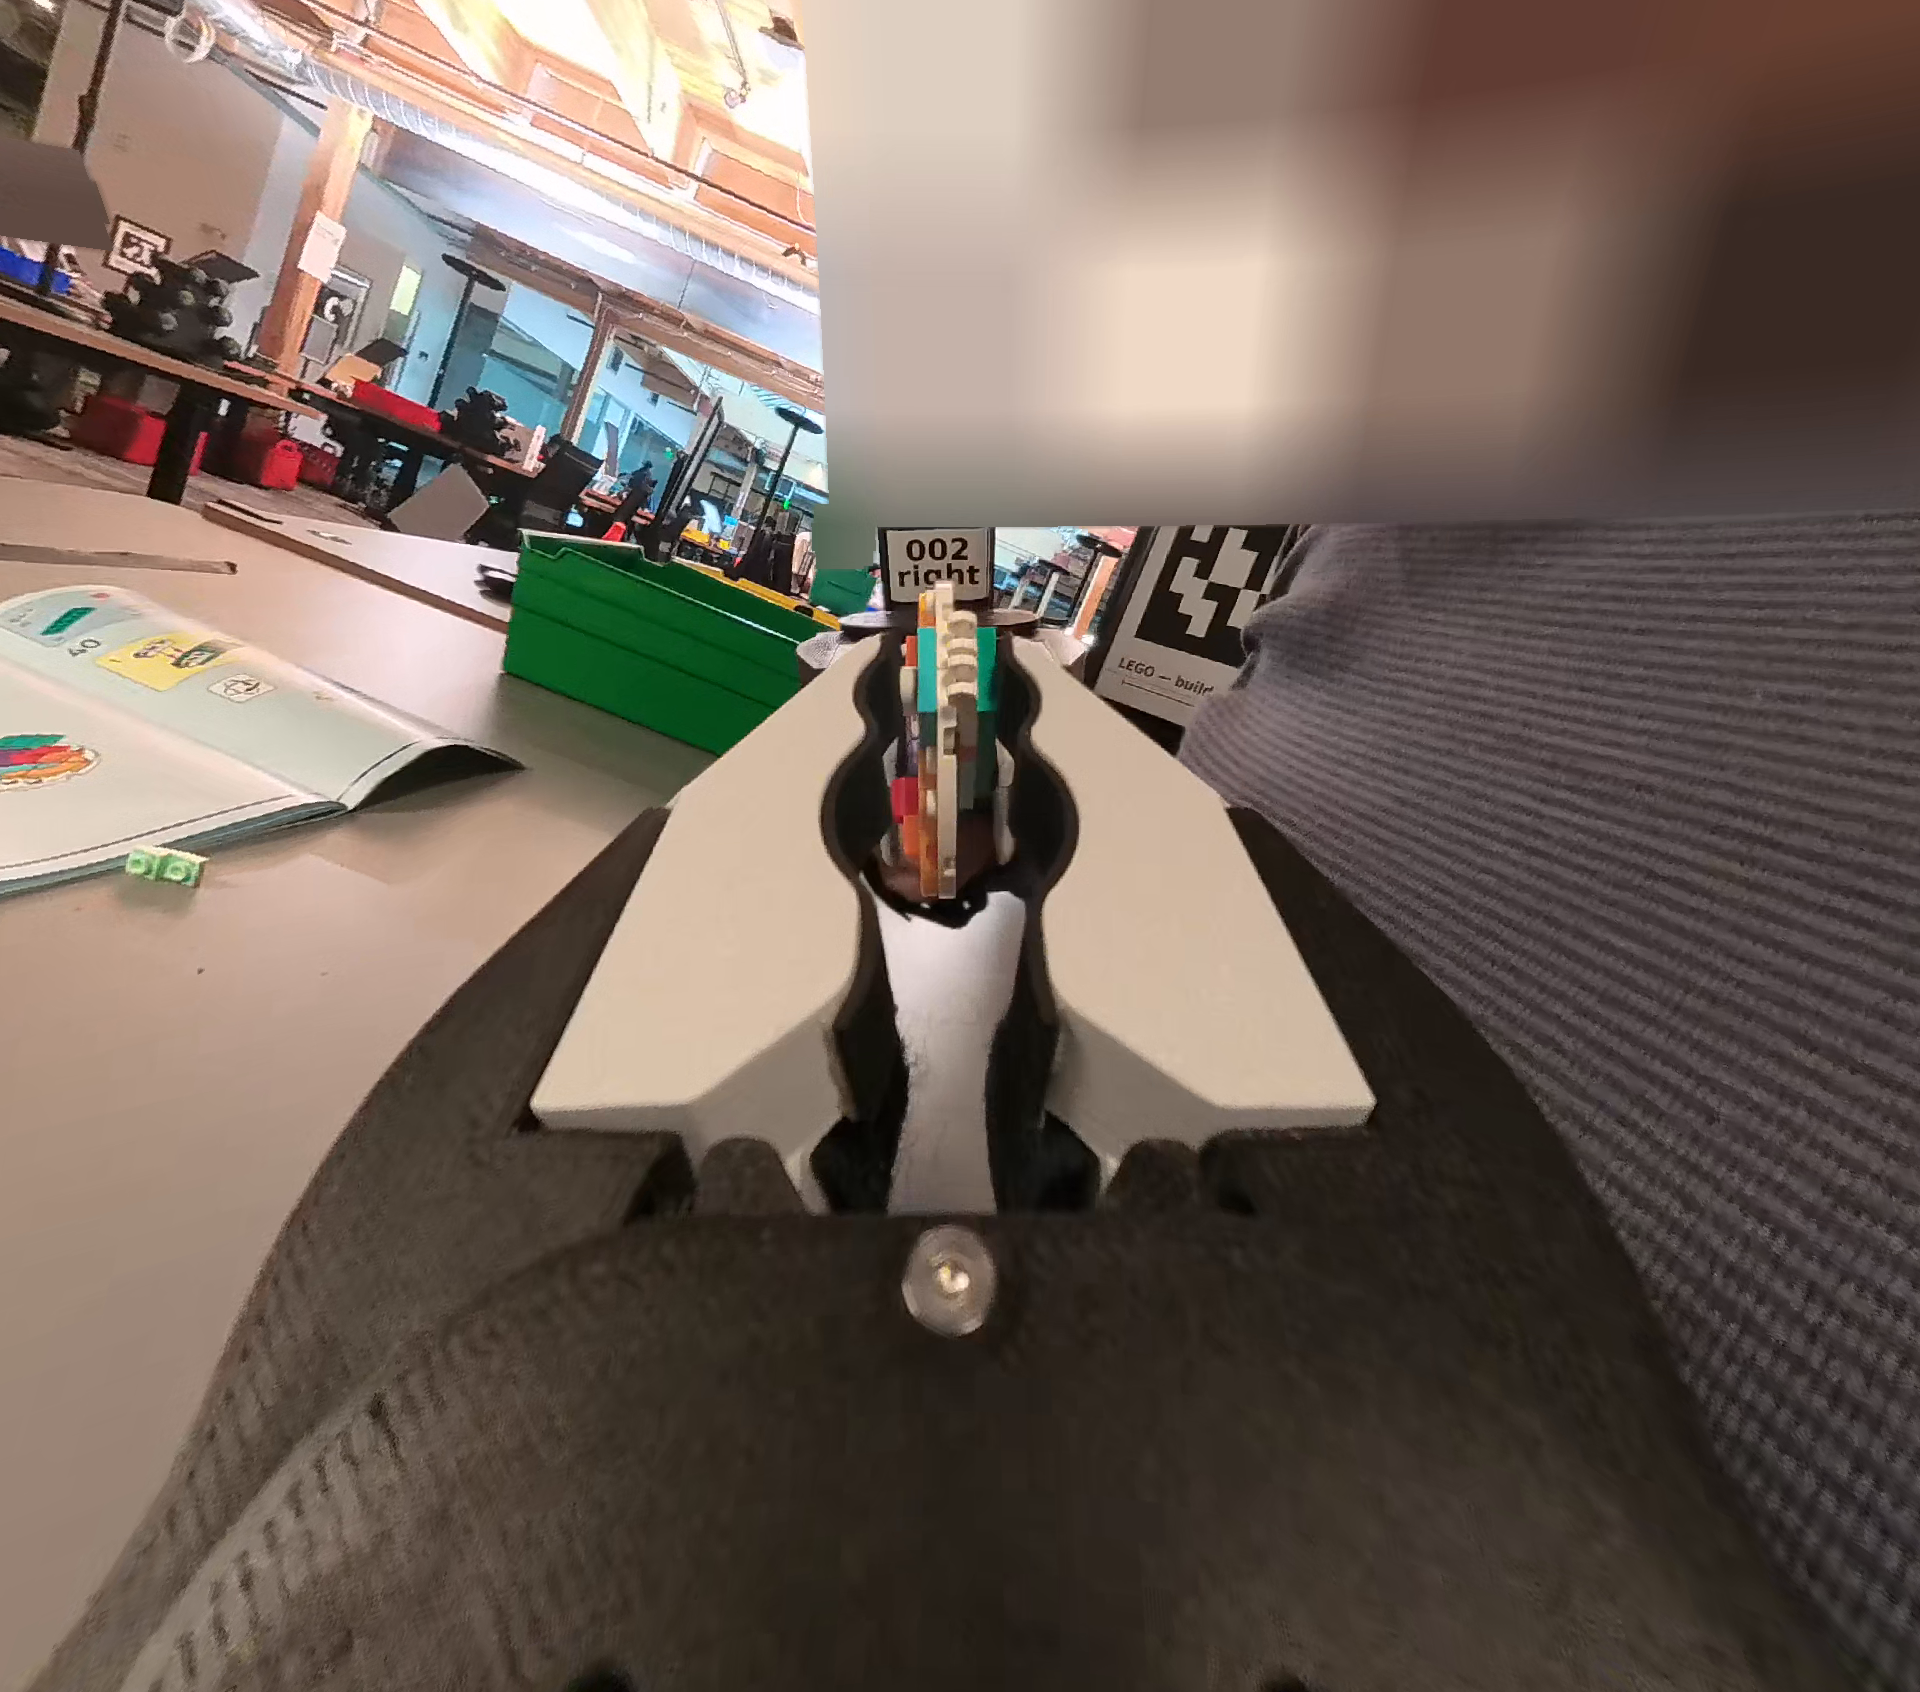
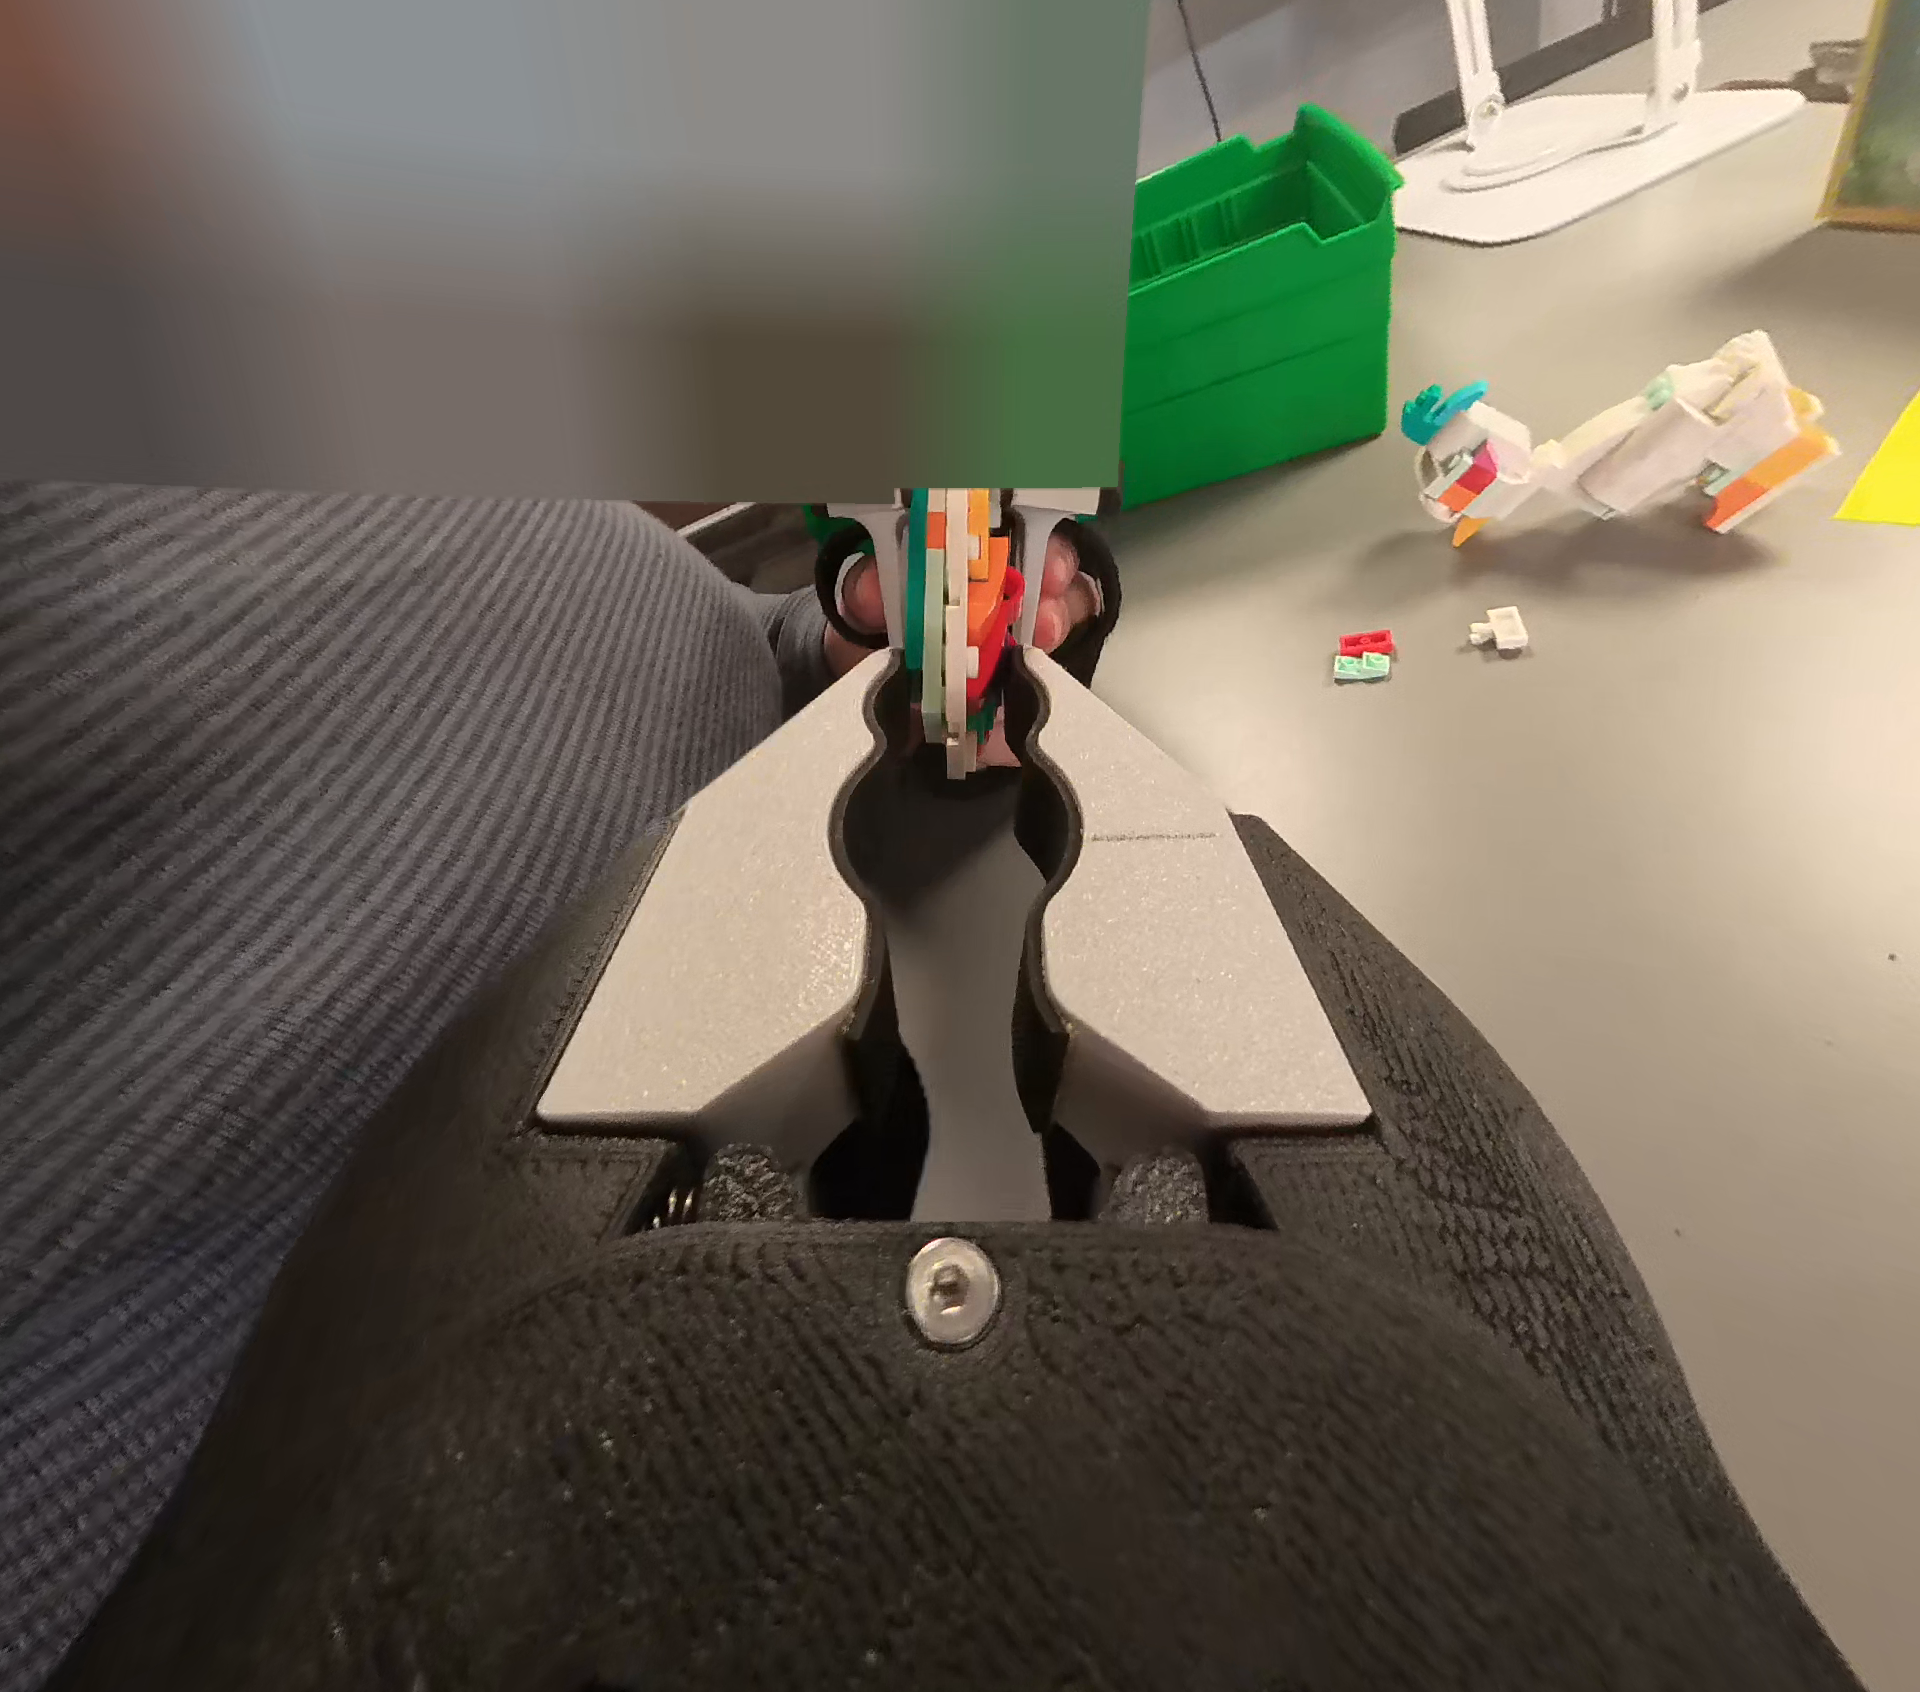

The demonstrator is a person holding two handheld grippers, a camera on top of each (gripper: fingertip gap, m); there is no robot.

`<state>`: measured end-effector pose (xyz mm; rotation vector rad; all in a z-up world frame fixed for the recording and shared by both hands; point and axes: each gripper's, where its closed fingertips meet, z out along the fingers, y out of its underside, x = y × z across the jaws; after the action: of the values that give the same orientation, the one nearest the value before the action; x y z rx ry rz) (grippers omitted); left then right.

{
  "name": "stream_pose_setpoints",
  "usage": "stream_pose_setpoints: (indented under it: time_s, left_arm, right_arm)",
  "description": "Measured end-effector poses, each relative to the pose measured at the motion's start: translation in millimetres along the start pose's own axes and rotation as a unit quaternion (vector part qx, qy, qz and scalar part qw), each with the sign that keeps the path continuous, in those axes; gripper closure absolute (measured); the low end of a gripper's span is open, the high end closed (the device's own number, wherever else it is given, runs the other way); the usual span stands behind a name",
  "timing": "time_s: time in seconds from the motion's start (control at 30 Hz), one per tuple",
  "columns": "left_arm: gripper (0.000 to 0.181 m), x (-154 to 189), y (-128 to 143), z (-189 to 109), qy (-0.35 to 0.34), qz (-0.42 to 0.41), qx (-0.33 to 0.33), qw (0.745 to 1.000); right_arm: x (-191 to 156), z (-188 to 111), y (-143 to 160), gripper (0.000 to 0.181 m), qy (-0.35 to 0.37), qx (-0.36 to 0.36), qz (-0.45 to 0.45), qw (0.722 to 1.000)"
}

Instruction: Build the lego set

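A flat multicoloured lego assembly (image 1: 951,738) of white, teal, orange and red plates is held edge-on between both grippers, above the table. My left gripper (image 1: 948,655) is shut on one end of it. My right gripper (image 2: 961,671) is shut on the opposite end of the same assembly (image 2: 961,593). The grippers face each other; the right one's labelled body (image 1: 940,562) shows behind the assembly in the left wrist view. The left gripper's fingers (image 2: 883,546) and a hand show beyond it in the right wrist view.
A green bin (image 2: 1257,312) stands on the grey table (image 2: 1558,811), with a white lego bird model (image 2: 1621,447), small red (image 2: 1366,641), mint (image 2: 1361,666) and white (image 2: 1499,629) pieces nearby. An open instruction booklet (image 1: 156,728) and a light green brick (image 1: 164,866) lie left. A sleeve (image 1: 1610,915) is close.
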<state>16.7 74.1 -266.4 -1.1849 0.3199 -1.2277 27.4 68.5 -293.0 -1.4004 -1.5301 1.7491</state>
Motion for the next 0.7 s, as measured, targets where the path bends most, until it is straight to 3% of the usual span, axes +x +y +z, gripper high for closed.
stream_pose_setpoints:
  time_s: [0.17,0.53,0.7]
  left_arm:
    - [0.166,-1.8,0.3,-1.6,0.002,0.017,-0.017,1.0]
    - [0.166,2.9,7.3,0.5,0.007,0.027,-0.026,0.999]
    - [0.165,2.2,10.7,-0.2,0.016,-0.009,-0.046,0.999]
  right_arm:
    - [-0.3,6.3,-1.1,0.156,0.0,0.003,0.003,1.0]
    - [0.3,4.1,3.5,0.166,0.008,-0.021,-0.033,0.999]
    - [1.1,3.2,5.4,0.165,0.009,-0.028,-0.034,0.999]
